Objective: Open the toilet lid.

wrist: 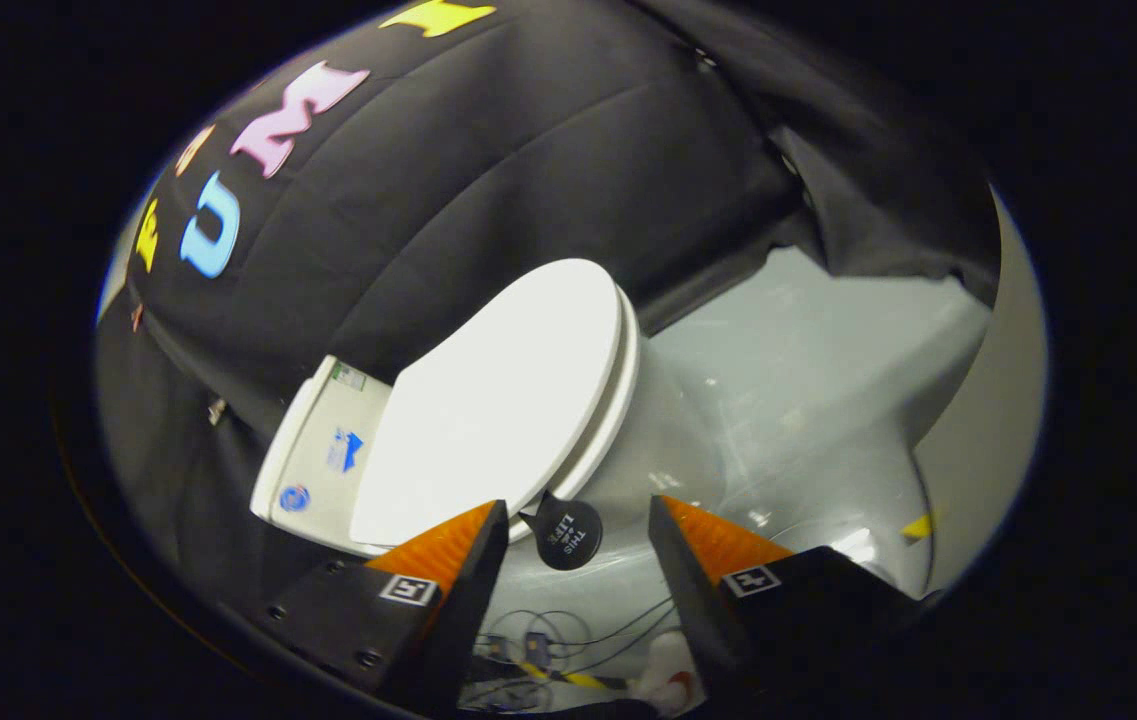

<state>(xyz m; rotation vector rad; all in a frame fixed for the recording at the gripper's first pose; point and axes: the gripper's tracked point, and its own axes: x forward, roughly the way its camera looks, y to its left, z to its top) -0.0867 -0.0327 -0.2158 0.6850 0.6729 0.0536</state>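
Hand-held gripper (578,525) is spread, holding nothing; the round black pull tab (568,535) on the closed toilet lid (498,395) sits between its fingers, the lid stretching beyond them.

Gripper (578,525) tilted, view rolled to one side. Fingers (448,560) spread wide apart, jaws parted, nothing pressed between them. Both fingertips free, no contact on either pad.
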